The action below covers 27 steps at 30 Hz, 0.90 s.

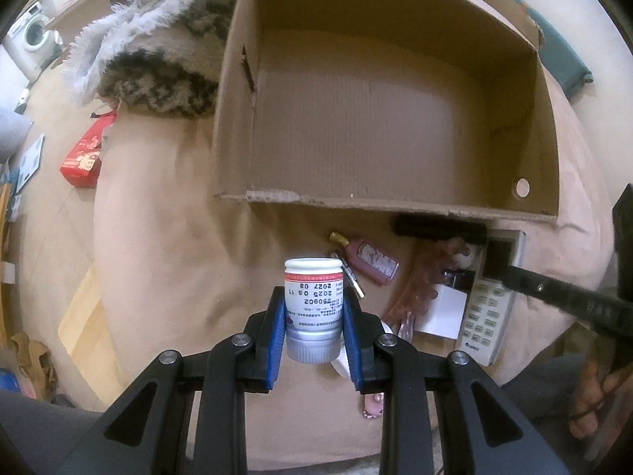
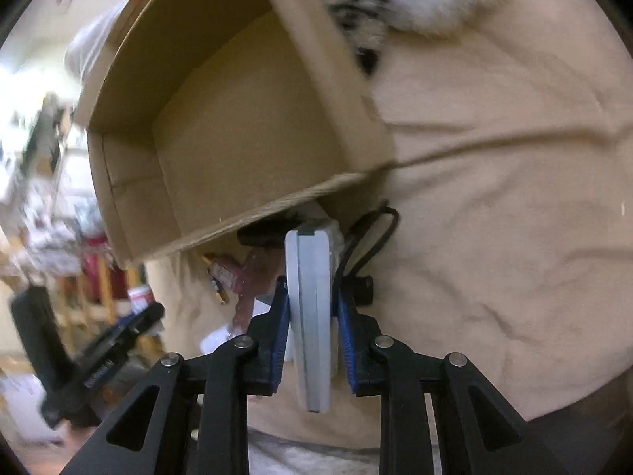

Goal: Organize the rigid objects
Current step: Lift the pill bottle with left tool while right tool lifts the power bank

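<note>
Two claws are loaded at once, each pinching one rigid thing above the beige bedcover (image 1: 166, 237). The left claw (image 1: 314, 328) grips a small white medicine bottle (image 1: 313, 308) across its labelled body, blue pads flat on either side. The bottle lies along the fingers with its white end pointing forward and its ribbed grey end back toward the camera — a hold that should let it be lowered straight down without slipping.

The right claw (image 2: 312, 328) clamps a slim white remote control (image 2: 312, 308) by its thin edges, so the flat faces stand on edge between the pads. In the left wrist view the same remote (image 1: 488, 308) lies at the right of the clutter, the other claw's black arm reaching over it.

An open cardboard box (image 1: 277, 79) sits just beyond both claws, its floor bare, and is probably the destination. Along its near wall, still on the bedcover, lie a pink bottle with a gold cap (image 1: 370, 259), a brownish hair clip (image 1: 419, 289), a dark bar-shaped item (image 1: 439, 227) and a black cable (image 2: 376, 229) — apparently the pile being sorted. A shaggy grey-white blanket (image 1: 158, 39) is bunched beside the box, clear of the work. The right wrist picture is blurred, so finer detail there is uncertain.
</note>
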Tool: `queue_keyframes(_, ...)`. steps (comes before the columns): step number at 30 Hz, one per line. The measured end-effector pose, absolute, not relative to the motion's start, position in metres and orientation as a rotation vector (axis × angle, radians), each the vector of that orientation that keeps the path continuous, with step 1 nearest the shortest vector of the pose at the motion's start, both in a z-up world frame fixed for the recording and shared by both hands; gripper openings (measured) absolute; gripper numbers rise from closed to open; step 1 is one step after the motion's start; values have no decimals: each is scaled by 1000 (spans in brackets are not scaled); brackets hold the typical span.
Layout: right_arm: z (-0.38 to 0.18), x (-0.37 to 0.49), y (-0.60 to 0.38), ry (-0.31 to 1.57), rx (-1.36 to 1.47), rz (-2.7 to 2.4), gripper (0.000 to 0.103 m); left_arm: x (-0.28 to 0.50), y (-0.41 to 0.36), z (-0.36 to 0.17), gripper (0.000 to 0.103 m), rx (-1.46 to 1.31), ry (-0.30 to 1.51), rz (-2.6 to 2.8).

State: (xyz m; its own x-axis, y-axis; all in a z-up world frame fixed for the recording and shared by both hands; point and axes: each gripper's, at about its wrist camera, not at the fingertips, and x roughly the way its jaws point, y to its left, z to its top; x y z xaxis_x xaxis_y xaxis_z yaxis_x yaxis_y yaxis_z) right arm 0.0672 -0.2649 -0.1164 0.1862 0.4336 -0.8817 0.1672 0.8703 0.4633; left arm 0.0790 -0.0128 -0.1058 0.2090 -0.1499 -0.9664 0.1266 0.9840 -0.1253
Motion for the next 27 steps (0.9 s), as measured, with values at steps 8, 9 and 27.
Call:
queue_keyframes(8, -123, 52, -228, 1424, 295, 146, 32, 81, -9, -113, 24, -33, 1372, -201)
queue_keyframes(9, -123, 50, -227, 1428, 282, 118, 32, 82, -10, -113, 24, -35, 1372, -204)
queue_keyframes(27, -134, 43, -246, 1389, 380, -18, 27, 77, -11, -117, 24, 42, 1329, -130)
